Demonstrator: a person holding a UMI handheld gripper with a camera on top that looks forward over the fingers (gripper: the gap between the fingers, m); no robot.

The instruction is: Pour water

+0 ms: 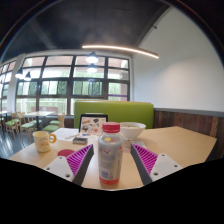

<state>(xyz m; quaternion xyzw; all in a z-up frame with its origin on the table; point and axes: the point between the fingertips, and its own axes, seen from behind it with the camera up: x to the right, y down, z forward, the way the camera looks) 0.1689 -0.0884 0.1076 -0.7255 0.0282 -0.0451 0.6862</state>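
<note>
My hand-held gripper (110,163) is clamped on a clear plastic bottle with a red cap (110,152), upright between both fingers above the wooden bench (180,142).

**No legible text in view**

The bottle (110,155) standing between the gripper's (110,160) pink finger pads carries a pale label, but its print is too small to make out. The printed sheet (92,124) lying on the table beyond the bottle shows a dark picture and some marks, none readable. The yellow mug (42,141) bears no lettering that can be made out.
</note>
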